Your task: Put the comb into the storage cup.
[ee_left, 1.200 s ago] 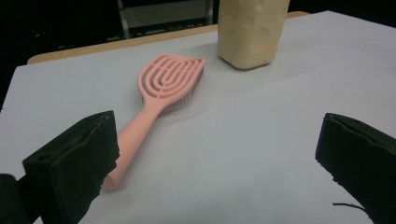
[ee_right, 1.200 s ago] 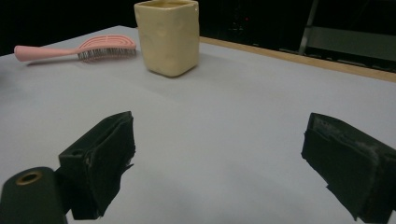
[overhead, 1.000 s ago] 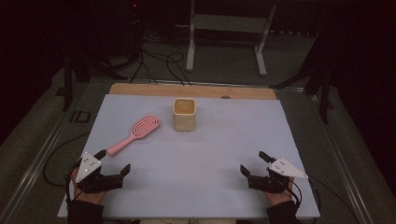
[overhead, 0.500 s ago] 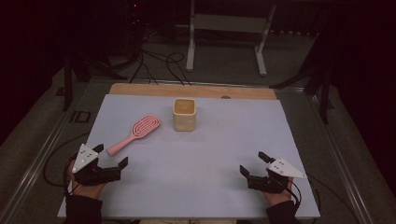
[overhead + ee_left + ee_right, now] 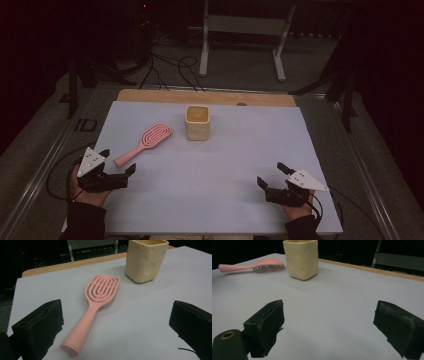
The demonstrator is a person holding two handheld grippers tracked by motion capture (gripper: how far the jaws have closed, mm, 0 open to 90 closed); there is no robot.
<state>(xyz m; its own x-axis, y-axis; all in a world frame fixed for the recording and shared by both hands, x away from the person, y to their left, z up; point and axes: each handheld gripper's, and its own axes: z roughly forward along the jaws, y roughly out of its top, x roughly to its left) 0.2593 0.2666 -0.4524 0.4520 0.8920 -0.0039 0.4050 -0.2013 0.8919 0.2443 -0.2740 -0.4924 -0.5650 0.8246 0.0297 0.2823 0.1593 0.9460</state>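
A pink hairbrush [image 5: 142,143] lies on the pale mat [image 5: 220,180] left of centre, bristles down, handle towards the near left. Just right of its head stands a cream square cup [image 5: 197,122], upright and open-topped. My left gripper [image 5: 118,161] is open near the mat's left edge, jaws wide apart, a short way from the handle's end. In the left gripper view the hairbrush [image 5: 96,305] lies between the jaws, ahead of them, with the cup [image 5: 145,259] beyond. My right gripper [image 5: 272,175] is open at the near right, holding nothing. Its view shows the cup [image 5: 300,258] and the hairbrush [image 5: 253,266] far ahead.
A wooden strip [image 5: 205,97] runs along the mat's far edge. Beyond the table are cables [image 5: 165,65] on the floor and a metal stand [image 5: 242,40]. Dark floor surrounds the table on both sides.
My left gripper has moved left and slightly forward, now pointing at the hairbrush's handle. The right gripper has hardly moved.
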